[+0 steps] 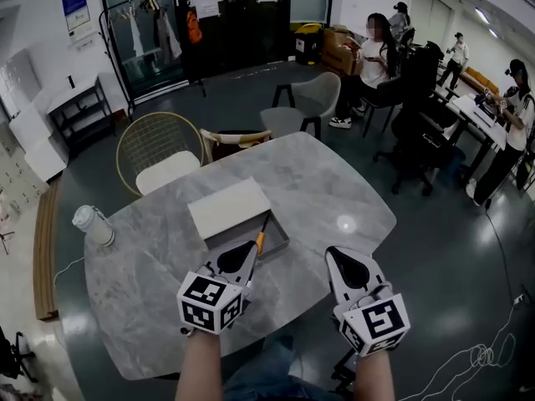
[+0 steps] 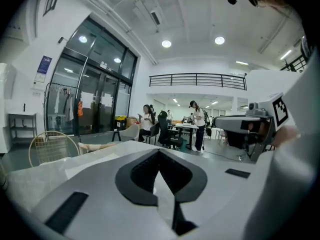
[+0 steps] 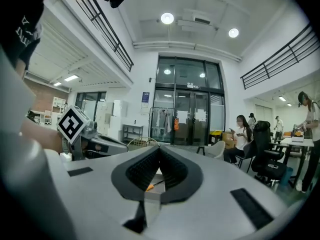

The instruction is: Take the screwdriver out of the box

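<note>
1. Head view: your screwdriver (image 1: 262, 234) is slim, with an orange handle and a thin dark shaft. It lies in the shallow grey box (image 1: 282, 240) along its right wall, handle toward you at 6 o'clock and shaft pointing to about 1 o'clock. A white lid (image 1: 227, 208) covers the box's 10 o'clock side. Your left gripper (image 1: 252, 246) has its tips just beside the orange handle; contact cannot be told. Your right gripper (image 1: 332, 254) sits at 3 o'clock of the box, apart from it, over bare table (image 1: 150, 282). The table's rounded edge runs at 6 o'clock under your wrists and curves away at 3 o'clock. A white bottle (image 1: 94, 225) stands near the 9 o'clock edge, well apart from the box. Between your two grippers the tabletop is open
2. Left gripper view: your left tongs are pinched together, tips meeting, with nothing clasped. Your right gripper shows at 3 o'clock
3. Right gripper view: your right tongs are also closed tip to tip. Through the window between the pads you see the orange handle and shaft lying in the grey box, beyond the jaws and not clasped. Your left gripper shows at 9 o'clock
</note>
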`<state>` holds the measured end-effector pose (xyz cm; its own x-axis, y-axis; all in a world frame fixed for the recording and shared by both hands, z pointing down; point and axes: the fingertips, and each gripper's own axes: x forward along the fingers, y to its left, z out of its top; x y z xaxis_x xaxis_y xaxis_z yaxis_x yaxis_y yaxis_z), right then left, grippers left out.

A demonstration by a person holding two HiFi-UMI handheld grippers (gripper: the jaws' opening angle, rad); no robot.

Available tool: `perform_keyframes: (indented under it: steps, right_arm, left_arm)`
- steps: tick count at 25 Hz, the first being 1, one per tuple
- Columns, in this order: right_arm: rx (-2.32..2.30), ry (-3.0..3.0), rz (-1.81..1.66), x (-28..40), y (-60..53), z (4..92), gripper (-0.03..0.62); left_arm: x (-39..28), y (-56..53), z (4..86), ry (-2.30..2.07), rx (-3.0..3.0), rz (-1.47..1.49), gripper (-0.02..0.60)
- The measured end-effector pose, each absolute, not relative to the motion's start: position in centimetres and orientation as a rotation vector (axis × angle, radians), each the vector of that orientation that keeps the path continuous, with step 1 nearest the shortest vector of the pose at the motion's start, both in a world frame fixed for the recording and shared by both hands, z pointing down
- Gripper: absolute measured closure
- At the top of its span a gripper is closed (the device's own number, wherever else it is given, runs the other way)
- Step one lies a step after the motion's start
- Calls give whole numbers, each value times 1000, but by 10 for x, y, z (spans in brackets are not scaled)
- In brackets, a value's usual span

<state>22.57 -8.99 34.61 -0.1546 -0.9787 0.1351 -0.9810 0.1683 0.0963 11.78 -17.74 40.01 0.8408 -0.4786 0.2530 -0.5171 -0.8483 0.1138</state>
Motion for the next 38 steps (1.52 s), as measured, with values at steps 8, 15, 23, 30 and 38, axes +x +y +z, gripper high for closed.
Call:
perform_keyframes:
  steps: [8,15,23,30,38]
  right_arm:
    - [1884,-2291,165,275,-160,371,569]
    - [1816,-2321,257,298,-224,388,569]
    - [1732,-2340,344,308,-263,414,569]
    - [1637,-2385,429,331,-276,436,569]
    - [1509,-2427,524,338,-294,463,569]
  left_arm:
    - [140,-241,436,-851,2713,439,568]
    - [140,-284,443,-889,2639,360,569]
    - [149,-291,485,-866,2584,552,566]
    - [167,-280,520,-802,2471,744,445]
    - [174,-276,564,-783,2337,1009,451]
